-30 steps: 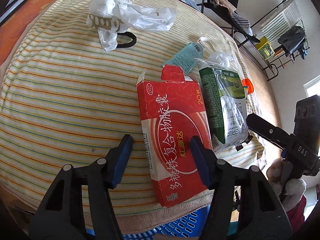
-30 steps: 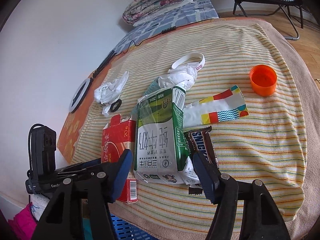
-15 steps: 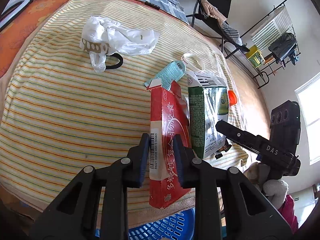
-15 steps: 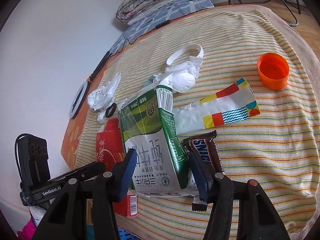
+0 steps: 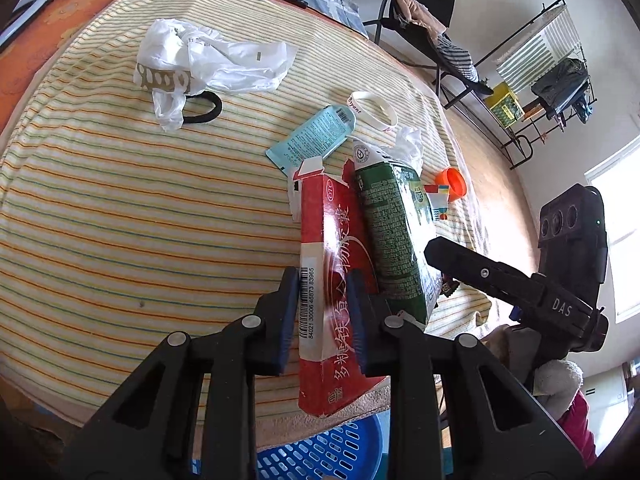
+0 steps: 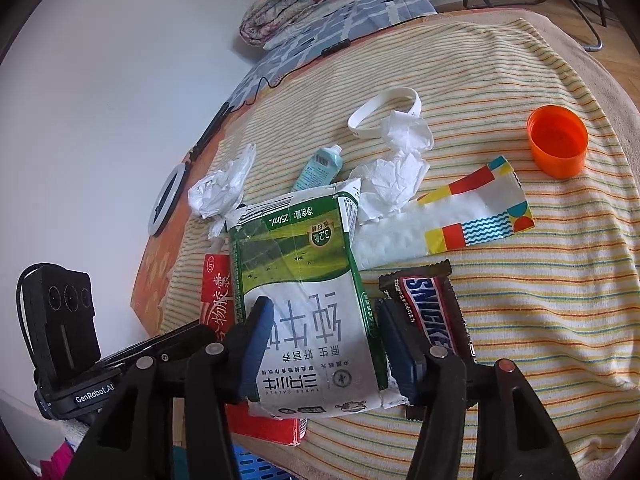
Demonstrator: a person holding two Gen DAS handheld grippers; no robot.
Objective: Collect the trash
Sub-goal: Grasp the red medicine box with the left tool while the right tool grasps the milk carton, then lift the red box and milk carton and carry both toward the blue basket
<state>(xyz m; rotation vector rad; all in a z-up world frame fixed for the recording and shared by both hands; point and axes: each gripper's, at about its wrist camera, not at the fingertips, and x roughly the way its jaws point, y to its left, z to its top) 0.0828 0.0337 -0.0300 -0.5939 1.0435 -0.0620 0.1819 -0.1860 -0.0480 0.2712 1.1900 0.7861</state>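
Our left claw (image 5: pixel 324 316) pinches the flat red cardboard box (image 5: pixel 332 280) edge-on above the striped bed (image 5: pixel 120 208), the blue plastic basket (image 5: pixel 320 456) directly below; our right claw (image 6: pixel 320 344) has just been opening and stands spread around the green-and-white milk carton (image 6: pixel 304 292).

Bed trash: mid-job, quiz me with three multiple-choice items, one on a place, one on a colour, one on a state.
1. Where does the Snickers wrapper lie in the right wrist view?
A. right of the milk carton
B. under the tissue
C. inside the cup

2. What colour is the cup?
A. blue
B. orange
C. white

3. What is the left gripper doing?
A. hanging open over bare cloth
B. clamped on the red box
C. holding the tube

Key: 1 A, the wrapper lies on the striped cloth just right of the carton. 2 B, the cup is plainly orange. 3 B, the jaws, which have just been closing, press the box's two faces, and the box is turned on edge.
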